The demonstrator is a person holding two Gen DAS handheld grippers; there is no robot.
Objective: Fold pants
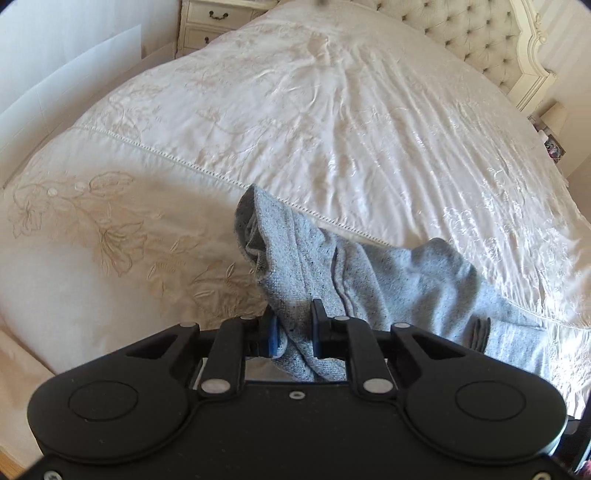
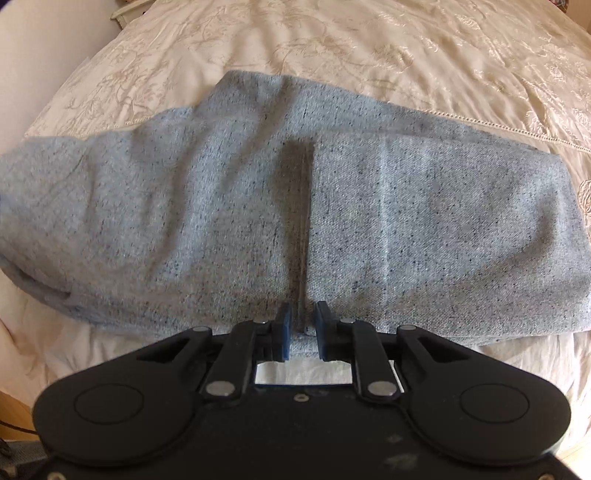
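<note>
- Grey flecked knit pants (image 2: 258,206) fill the right wrist view, lying in a wide folded band across the near edge of the bed, with a raised seam running straight toward the camera.
- The right gripper (image 2: 302,325) has its blue pads closed on that seam at the cloth's near edge.
- Only the left wrist view shows cloth off the bed: the left gripper (image 1: 295,328) pinches a bunched end of the pants, which hangs in folds above the near edge.
- That view also takes in the room: a cream embroidered bedspread (image 1: 332,122) with a lace seam, a tufted headboard (image 1: 476,33) at the far right corner, and a cream chest of drawers (image 1: 210,26) beyond the far left corner, its drawers closed.
</note>
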